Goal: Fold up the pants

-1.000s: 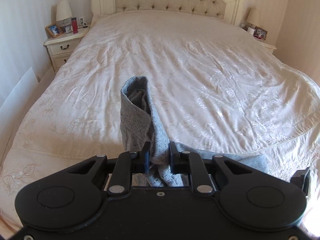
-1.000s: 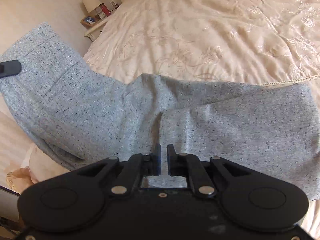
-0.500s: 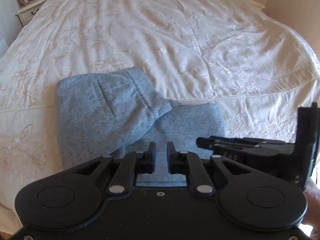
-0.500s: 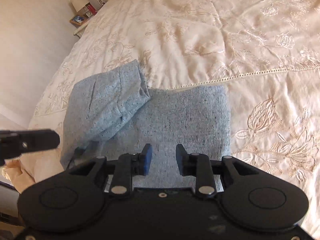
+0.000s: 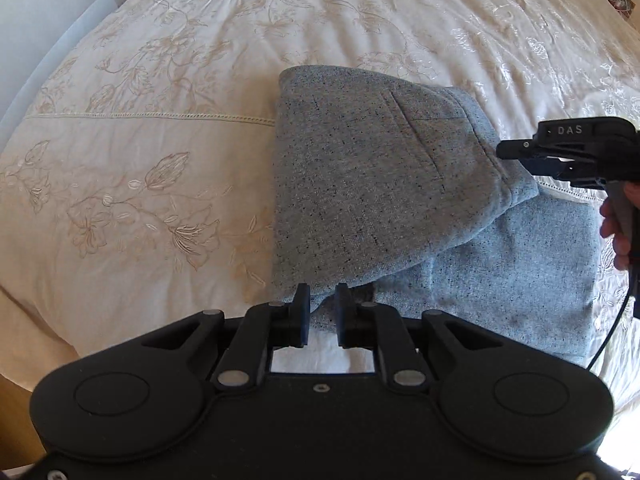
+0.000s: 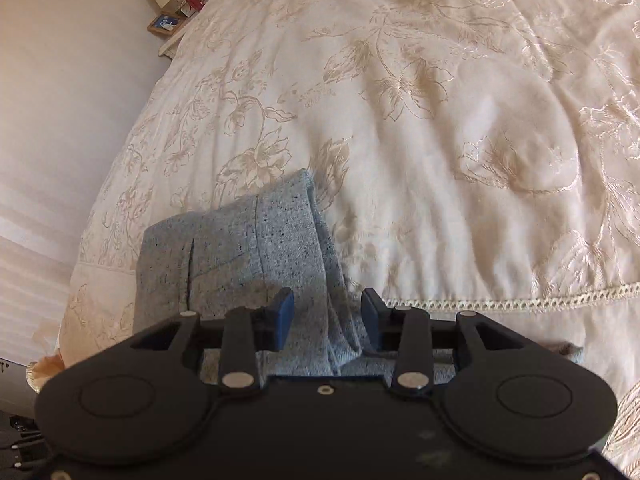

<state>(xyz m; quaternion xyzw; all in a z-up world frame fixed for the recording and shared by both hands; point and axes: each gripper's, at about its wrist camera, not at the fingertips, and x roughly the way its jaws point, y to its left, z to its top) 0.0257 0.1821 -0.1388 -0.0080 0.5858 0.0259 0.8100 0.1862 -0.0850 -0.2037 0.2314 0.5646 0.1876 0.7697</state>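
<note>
Grey pants lie folded on the bedspread ahead of my left gripper, its jaws narrowly apart, gripping nothing. My right gripper is opening over their edge; its body reads "DAS".

The pants are a soft knit cloth, grey with dark flecks all over, matt and a bit fuzzy, with stitched seams showing. The bedspread under them is cream fabric with a slight satin sheen, raised floral embroidery and a strip of openwork lace trim running across the frame. Both the left gripper and right gripper look like matt black plastic, smooth, with small shiny metal pivot pins; the right one's pads are a dull blue, rubbery looking. Upper left of the right wrist view, a picture frame looks like wood.
</note>
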